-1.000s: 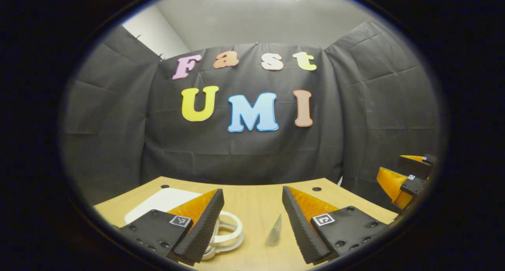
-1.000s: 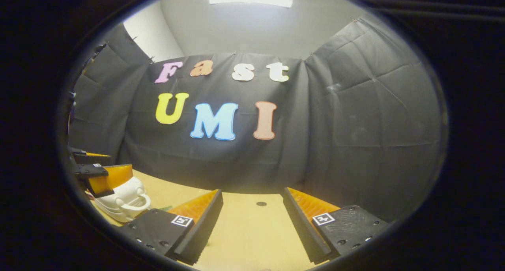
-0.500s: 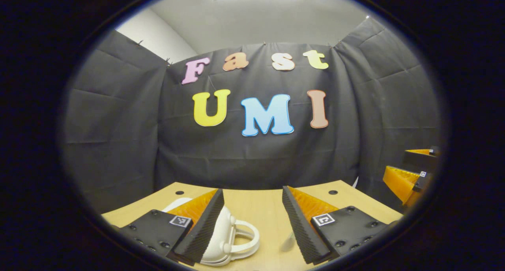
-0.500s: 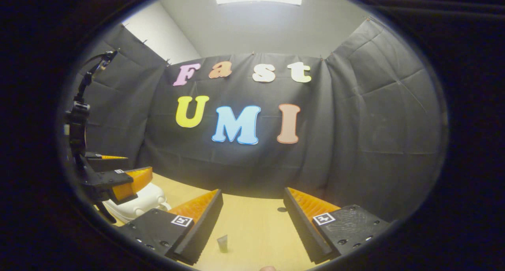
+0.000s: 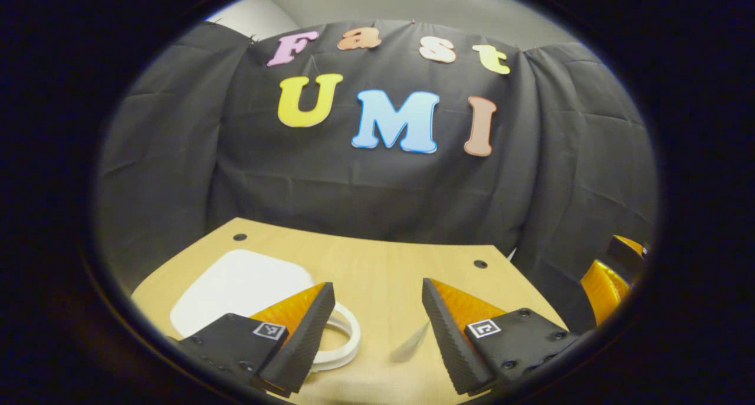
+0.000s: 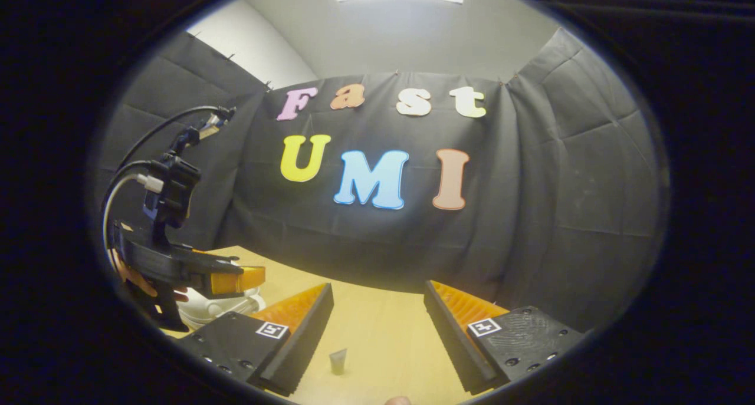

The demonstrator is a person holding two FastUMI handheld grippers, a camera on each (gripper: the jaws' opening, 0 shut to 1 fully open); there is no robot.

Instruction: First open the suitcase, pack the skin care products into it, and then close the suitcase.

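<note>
White suitcase (image 5: 236, 284) beyond the left gripper (image 5: 377, 334), fingers wide apart, holding nothing

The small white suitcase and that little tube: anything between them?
In the left gripper view, only bare wooden table lies between the small white suitcase and the translucent tube.

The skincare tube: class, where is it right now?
In the right gripper view, the tube stands on the wooden table, between the right gripper fingers, nearer the left one.
</note>
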